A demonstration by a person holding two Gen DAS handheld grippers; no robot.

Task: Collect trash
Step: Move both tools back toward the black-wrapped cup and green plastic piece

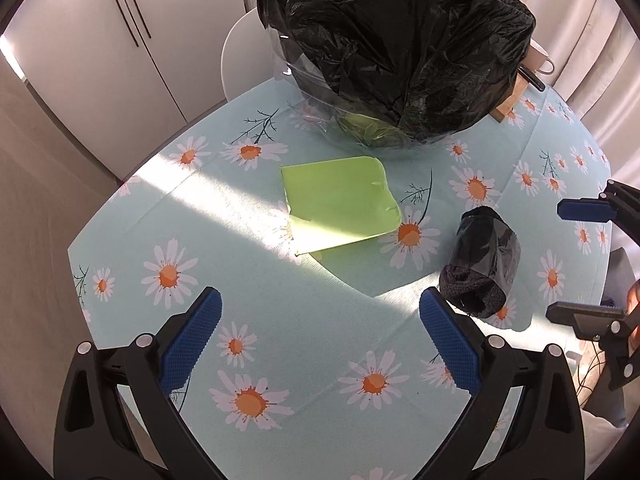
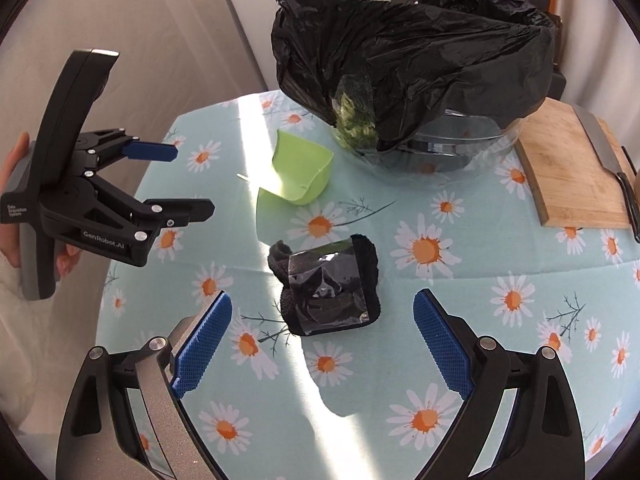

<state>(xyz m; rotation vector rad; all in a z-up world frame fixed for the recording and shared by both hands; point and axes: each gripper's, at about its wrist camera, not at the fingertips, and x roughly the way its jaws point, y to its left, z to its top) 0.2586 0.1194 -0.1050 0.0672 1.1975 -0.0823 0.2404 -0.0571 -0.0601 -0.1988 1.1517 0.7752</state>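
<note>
Between the right gripper's (image 2: pixel 322 344) 2 spread blue fingers (image 2: pixel 206 344), which hold nothing, a black bundle (image 2: pixel 326 290) wrapped in shiny film lies on the daisy tablecloth (image 2: pixel 460 320), touching neither pad. At 10 o'clock in that view the left gripper (image 2: pixel 186 180) hangs over the table's edge, likewise wide apart and empty; from its own camera its fingers (image 1: pixel 192 336) frame bare cloth, with the bundle (image 1: pixel 480 264) at 2 o'clock. Farther out at 12 o'clock lie a green sheet (image 1: pixel 340 208), curled at 1 side, then a clear bowl (image 2: pixel 460 152) lined with a black bag (image 2: pixel 420 52), and at 2 o'clock a board (image 2: pixel 572 168) bearing a knife (image 2: pixel 604 148).
</note>
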